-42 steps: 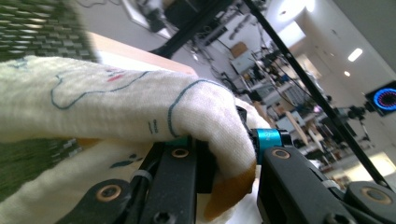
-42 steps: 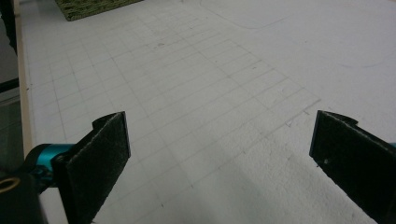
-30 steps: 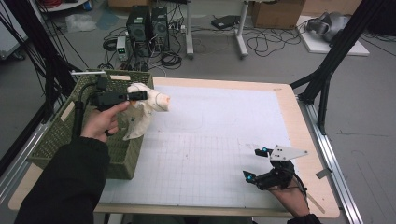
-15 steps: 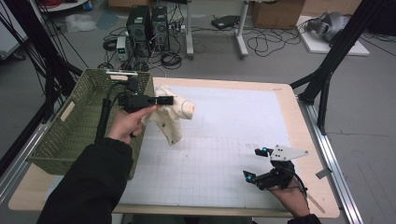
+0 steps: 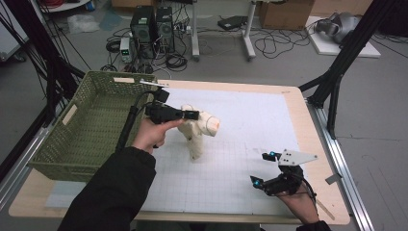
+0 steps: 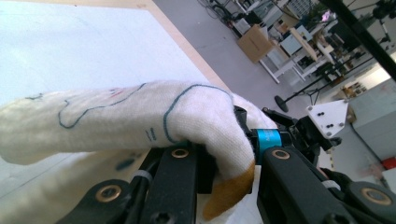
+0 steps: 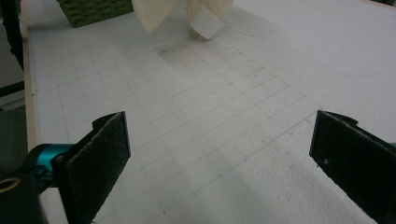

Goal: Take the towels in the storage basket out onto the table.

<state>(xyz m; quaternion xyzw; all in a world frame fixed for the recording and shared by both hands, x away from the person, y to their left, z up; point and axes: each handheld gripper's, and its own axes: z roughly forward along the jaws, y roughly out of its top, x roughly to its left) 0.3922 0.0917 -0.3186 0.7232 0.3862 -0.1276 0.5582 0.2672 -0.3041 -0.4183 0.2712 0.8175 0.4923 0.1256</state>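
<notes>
Left gripper is out over the bench, just right of the green basket, and its fingers are clamped on a cream sock. The sock hangs off the fingers in the air: one end pokes out to the right with an orange-tan toe patch, the rest droops down toward the white gridded mat, its lower end near the mat, though whether it touches is hard to call from above.

From the left gripper view, the sock is bunched right across the fingers, knit folded over them, dark pen-like lines drawn on the fabric, and the orange toe tucked down between the two black arms. The fingers are nearly closed, with the cloth pinched between them.

Over at the near right of the bench, the right gripper sits low by the mat's corner, held in the person's hand, well apart from the sock. In its own view the fingers stand wide open with bare gridded mat between them and nothing held. Farther up that same view, the sock's lower ends dangle over the mat, and a corner of the basket sits at the top left edge.

The basket rests on the bench's left side, beside the dark sleeve of the left arm.
</notes>
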